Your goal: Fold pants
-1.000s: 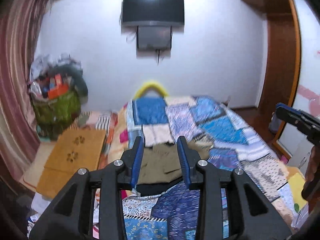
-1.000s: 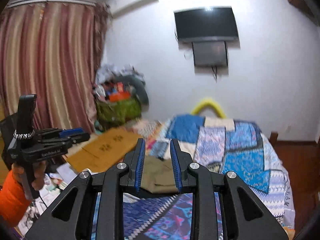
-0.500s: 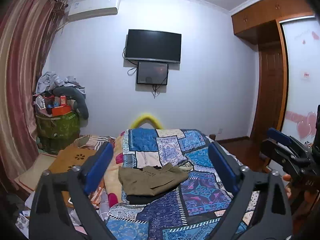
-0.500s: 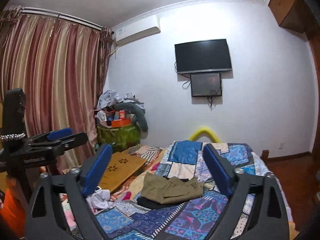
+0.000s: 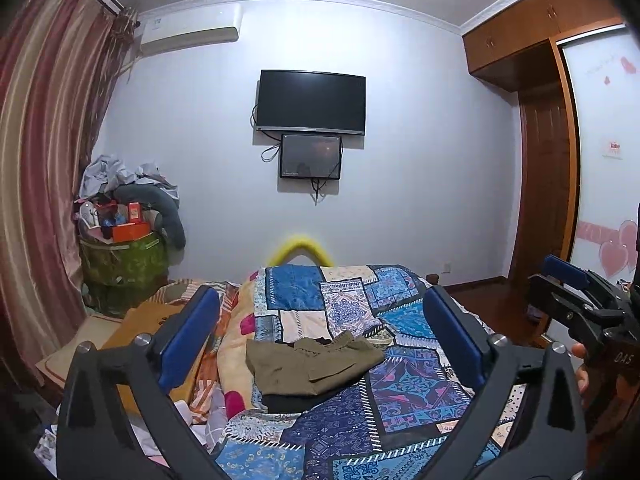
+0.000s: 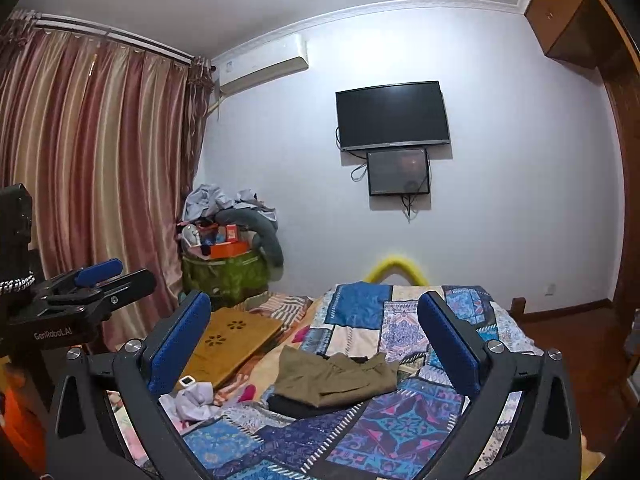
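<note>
Since 1 s ago we'd spread both tongs wide, pulled back w/ nothing held; they were nearly pressed together then. Left tongs (image 5: 324, 336) & right tongs (image 6: 316, 344) framed the pants (image 5: 312, 364), lying folded on the bed (image 5: 400, 392) atop a dark garment. Readable: "GenRobot.AI" on left tongs, "DAS" on right.

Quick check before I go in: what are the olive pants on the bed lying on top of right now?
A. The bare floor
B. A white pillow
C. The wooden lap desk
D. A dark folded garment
D. In both wrist views the olive pants lie on a dark garment that sticks out under their near edge, on the patchwork quilt.
</note>
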A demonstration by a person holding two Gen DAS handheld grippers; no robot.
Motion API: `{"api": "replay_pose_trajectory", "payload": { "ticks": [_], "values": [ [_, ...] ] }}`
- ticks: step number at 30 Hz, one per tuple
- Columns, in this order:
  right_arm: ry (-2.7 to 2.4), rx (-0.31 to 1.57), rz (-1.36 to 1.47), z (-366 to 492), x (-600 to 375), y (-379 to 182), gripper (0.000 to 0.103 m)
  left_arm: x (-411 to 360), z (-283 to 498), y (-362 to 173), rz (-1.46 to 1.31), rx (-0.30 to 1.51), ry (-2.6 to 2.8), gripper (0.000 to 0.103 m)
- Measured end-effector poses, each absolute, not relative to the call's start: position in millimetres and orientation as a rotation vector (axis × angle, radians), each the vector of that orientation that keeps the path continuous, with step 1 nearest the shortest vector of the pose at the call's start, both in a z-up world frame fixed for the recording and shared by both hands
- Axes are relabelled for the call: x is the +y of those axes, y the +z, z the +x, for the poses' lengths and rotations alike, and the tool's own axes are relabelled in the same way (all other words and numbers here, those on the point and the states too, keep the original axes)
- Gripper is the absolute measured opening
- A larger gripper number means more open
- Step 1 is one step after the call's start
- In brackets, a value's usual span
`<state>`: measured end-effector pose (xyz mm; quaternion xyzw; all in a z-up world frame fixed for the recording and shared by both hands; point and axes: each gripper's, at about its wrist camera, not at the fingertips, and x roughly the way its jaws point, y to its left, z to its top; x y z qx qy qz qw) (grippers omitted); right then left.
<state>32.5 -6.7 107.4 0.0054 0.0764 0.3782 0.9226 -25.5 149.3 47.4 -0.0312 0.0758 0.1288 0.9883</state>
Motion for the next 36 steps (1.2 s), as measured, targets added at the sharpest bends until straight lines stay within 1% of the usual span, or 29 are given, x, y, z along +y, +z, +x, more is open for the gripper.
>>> {"api": "replay_pose_trajectory", "payload": {
  "ticks": [36],
  "values": [
    [0.733, 0.21, 0.019, 33, -11, 101, 0.103, 155, -11, 34, -0.075, 0.204, 0.239, 0.103]
  ]
}}
